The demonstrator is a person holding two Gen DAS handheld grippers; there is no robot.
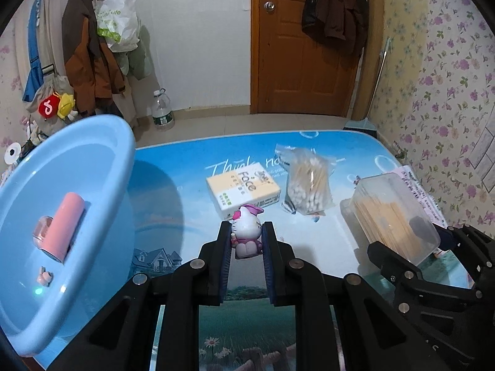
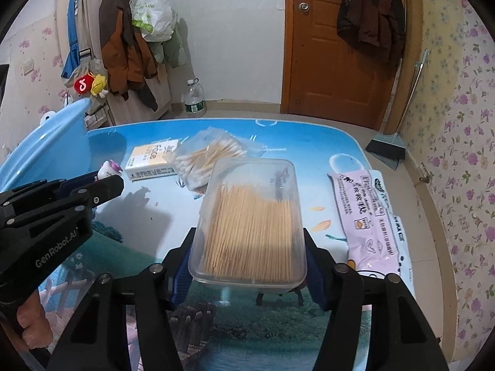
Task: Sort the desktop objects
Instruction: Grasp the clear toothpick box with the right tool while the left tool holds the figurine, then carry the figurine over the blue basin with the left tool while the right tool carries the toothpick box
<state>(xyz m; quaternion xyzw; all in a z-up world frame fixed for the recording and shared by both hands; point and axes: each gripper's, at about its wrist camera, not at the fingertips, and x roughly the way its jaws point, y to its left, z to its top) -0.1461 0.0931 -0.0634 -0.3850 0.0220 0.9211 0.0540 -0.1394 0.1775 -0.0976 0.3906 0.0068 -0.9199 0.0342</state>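
The left claw [image 1: 247, 238] is clamped on a small white-and-pink cat figurine [image 1: 246, 232], both blue pads pressed to its sides, the toy upright and lifted clear of the desk [image 1: 173, 191]; the right claw [image 2: 249, 258] has its pads against the two long sides of a clear plastic box of toothpicks [image 2: 252, 219], gripping the near end of the box while its far end reaches out over the desk; just beyond the figurine in the left wrist view lies a yellow-and-white tissue pack [image 1: 243, 190], and beside that a clear bag of cotton swabs [image 1: 307, 182]; to the left a light blue basin [image 1: 62, 216] sits tilted toward the camera, holding a pink cylinder [image 1: 66, 225] and a small pink trinket [image 1: 45, 277]; right of the toothpick box, at the desk edge, lie flat lilac and white packets [image 2: 362, 213]; a person's fingers [image 2: 31, 324] hold the left claw's handle.
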